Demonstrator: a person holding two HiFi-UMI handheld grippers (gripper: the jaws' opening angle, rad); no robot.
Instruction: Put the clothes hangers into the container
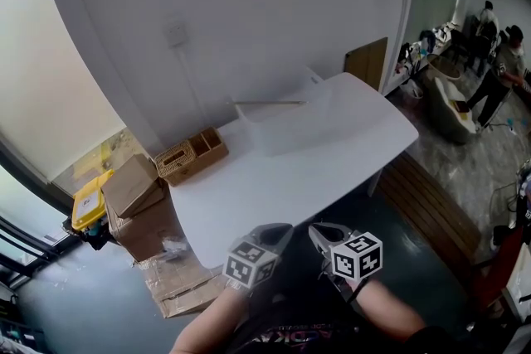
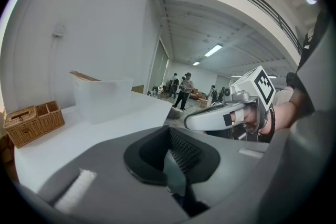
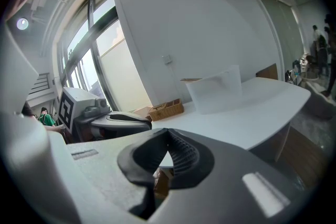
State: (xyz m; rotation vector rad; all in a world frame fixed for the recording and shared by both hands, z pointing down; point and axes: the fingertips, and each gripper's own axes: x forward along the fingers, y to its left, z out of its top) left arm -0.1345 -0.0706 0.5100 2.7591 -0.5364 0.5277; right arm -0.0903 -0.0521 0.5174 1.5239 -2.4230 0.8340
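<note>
In the head view, we are holding both claws low at the near edge of the white counter (image 1: 274,186). The left claw (image 1: 278,232) and the right claw (image 1: 322,235) are sitting side by side, well apart from the clear container (image 1: 286,133) at the far side. A wooden clothes hanger (image 1: 267,103) is lying at the container's top, and a wicker basket (image 1: 191,155) is resting at the counter's left edge. We are finding no loose hanger on the counter.

In the left gripper view, the left claw's jaws are pressing together with nothing between them. The hanger's wooden end is poking just above the container's rim, far to the left.

In the right gripper view, the right claw's jaws are likewise meeting at the tips, gripping nothing, and facing the container across bare counter.

We are judging the placing step as done for this hanger. The next move is calling for another hanger, if one exists out of view, or otherwise for no further reach.
</note>
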